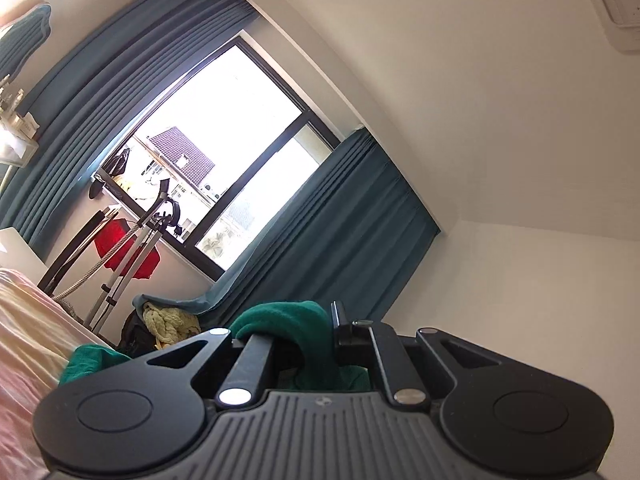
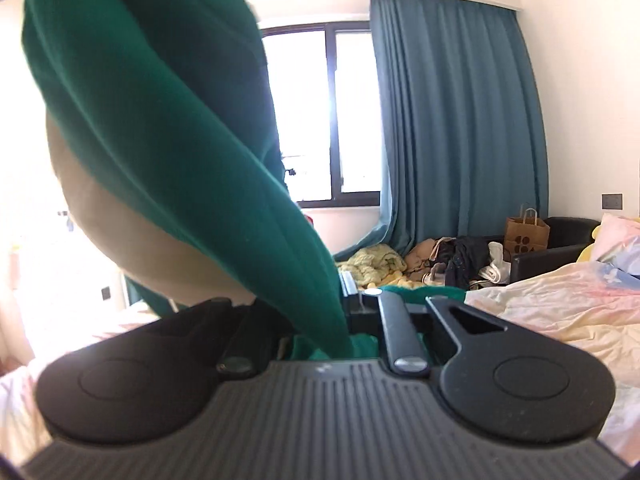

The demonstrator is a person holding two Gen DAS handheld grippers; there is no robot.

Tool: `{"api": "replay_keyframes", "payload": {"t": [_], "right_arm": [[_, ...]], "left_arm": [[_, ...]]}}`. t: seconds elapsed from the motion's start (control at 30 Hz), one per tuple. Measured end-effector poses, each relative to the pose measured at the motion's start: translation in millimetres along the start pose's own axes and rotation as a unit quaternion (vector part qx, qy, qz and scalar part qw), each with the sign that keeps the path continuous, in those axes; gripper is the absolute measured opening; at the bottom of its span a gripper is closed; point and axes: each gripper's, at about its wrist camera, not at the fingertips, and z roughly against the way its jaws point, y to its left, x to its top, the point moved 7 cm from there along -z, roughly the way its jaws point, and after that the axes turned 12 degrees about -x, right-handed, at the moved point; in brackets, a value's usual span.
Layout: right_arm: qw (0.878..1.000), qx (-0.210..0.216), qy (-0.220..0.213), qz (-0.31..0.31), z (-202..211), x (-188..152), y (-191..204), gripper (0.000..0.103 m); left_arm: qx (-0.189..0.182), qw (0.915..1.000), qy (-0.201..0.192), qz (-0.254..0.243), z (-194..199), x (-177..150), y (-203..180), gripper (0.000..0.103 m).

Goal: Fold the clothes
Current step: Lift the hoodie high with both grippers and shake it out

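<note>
Bedding in pale pink, yellow and white covers the bed (image 2: 568, 312), which fills the right side of the right wrist view and the lower left corner of the left wrist view. Beyond its far edge, blue-green curtains (image 2: 452, 120) hang on both sides of a dark-framed window (image 1: 224, 152), bright with daylight.

The green garment (image 2: 160, 120) is the largest thing near the cameras. In the right wrist view it is lifted off the bed, rising as a twisted, taut band from the right gripper (image 2: 344, 320) up past the top left of the frame. That gripper's jaws are together, clamped on the cloth, with more green bunched just behind them. A further strip of the garment lies near the bed's far edge.

In the left wrist view the left gripper (image 1: 304, 332) tilts upward toward the window and wall. Its jaws are likewise pinched on a fold of the green garment, which drapes over one finger and trails down to the bedding at lower left.

On the floor past the bed sits a heap of clothes (image 2: 440, 260), yellow, tan and dark. A brown paper bag (image 2: 526, 234) stands on a black seat beside it. A red cloth (image 1: 120, 248) hangs by a stand under the window.
</note>
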Motion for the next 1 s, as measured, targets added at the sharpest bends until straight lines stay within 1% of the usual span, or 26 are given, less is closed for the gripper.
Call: {"api": "replay_keyframes", "payload": {"t": [0.03, 0.1, 0.2, 0.27, 0.3, 0.4, 0.5, 0.57, 0.6, 0.63, 0.67, 0.73, 0.8, 0.9, 1.0], "right_arm": [[1.000, 0.001, -0.010, -0.008, 1, 20, -7, 0.012], [0.999, 0.002, -0.029, -0.023, 4, 61, -21, 0.012], [0.997, 0.012, -0.072, -0.037, 19, 134, -44, 0.011], [0.993, 0.020, -0.108, -0.045, 36, 187, -54, 0.011], [0.991, 0.026, -0.124, -0.052, 46, 214, -59, 0.011], [0.982, 0.052, -0.174, -0.057, 86, 287, -65, 0.011], [0.970, 0.082, -0.223, -0.055, 130, 358, -68, 0.011], [0.960, 0.097, -0.259, -0.043, 168, 397, -66, 0.011], [0.955, 0.100, -0.275, -0.037, 184, 413, -66, 0.011], [0.952, 0.103, -0.286, -0.034, 197, 426, -66, 0.011], [0.954, 0.104, -0.280, -0.034, 194, 425, -68, 0.011], [0.957, 0.107, -0.267, -0.035, 190, 424, -70, 0.011], [0.960, 0.109, -0.254, -0.036, 186, 423, -73, 0.011], [0.965, 0.113, -0.234, -0.038, 179, 421, -78, 0.011], [0.969, 0.117, -0.215, -0.040, 173, 419, -82, 0.011]], "left_arm": [[-0.002, 1.0000, -0.007, 0.000, 0, 16, -3, 0.008], [-0.013, 0.9996, -0.023, -0.011, -6, 54, -20, 0.008], [-0.026, 0.9967, -0.043, -0.064, -19, 112, -66, 0.008], [-0.033, 0.9943, -0.054, -0.086, -21, 149, -101, 0.008], [-0.034, 0.9928, -0.057, -0.100, -27, 168, -125, 0.008], [-0.036, 0.9883, -0.074, -0.128, -22, 222, -179, 0.008], [-0.040, 0.9826, -0.099, -0.152, -15, 288, -248, 0.008], [-0.041, 0.9813, -0.103, -0.157, -11, 324, -285, 0.008], [-0.036, 0.9800, -0.101, -0.168, -9, 338, -303, 0.008], [-0.032, 0.9785, -0.099, -0.178, -6, 353, -320, 0.008], [-0.024, 0.9764, -0.099, -0.190, -6, 361, -333, 0.008], [-0.011, 0.9693, -0.098, -0.225, -5, 371, -361, 0.008], [-0.002, 0.9647, -0.093, -0.246, -6, 370, -377, 0.008], [0.023, 0.9667, -0.067, -0.246, -21, 350, -368, 0.008], [0.053, 0.9685, -0.042, -0.240, -39, 322, -326, 0.008]]}}
